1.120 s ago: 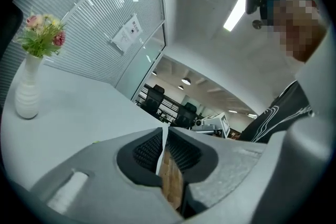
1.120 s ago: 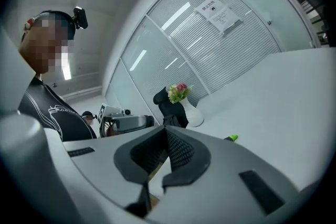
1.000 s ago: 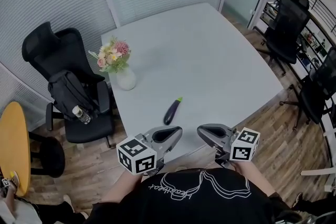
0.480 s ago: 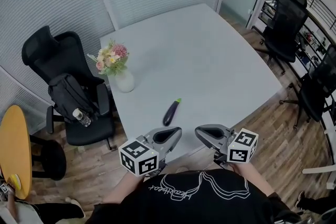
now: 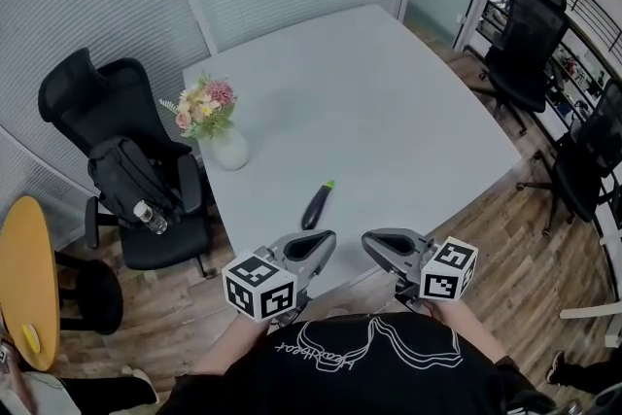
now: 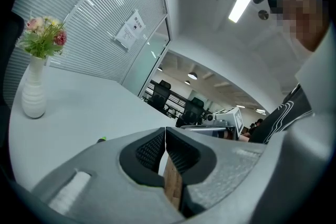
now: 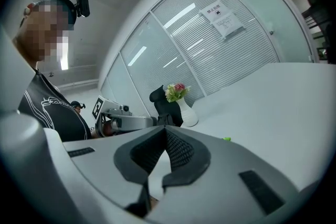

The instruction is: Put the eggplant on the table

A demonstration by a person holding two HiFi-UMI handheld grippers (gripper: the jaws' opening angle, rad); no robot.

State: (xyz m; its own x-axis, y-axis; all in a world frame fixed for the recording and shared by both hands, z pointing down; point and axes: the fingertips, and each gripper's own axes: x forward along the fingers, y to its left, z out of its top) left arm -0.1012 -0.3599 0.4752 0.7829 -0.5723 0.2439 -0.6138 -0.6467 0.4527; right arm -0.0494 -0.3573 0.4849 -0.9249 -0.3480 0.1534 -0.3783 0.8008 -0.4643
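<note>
Eggplant [image 5: 318, 205] lying on table [image 5: 408, 102], both grippers empty.
Head view: eggplant sits lower centre of frame, near the table's near edge. It is apart from left gripper [image 5: 327, 238] and right gripper [image 5: 370, 240], which hover just below it. Left gripper view: jaws pressed together, nothing between; only the eggplant's green tip [image 6: 101, 139] peeks over the jaw at lower left. Right gripper view: jaws closed tip to tip, empty, with vase of flowers [image 7: 186, 110] at centre beyond. Placement looks done; nothing seems left.
</note>
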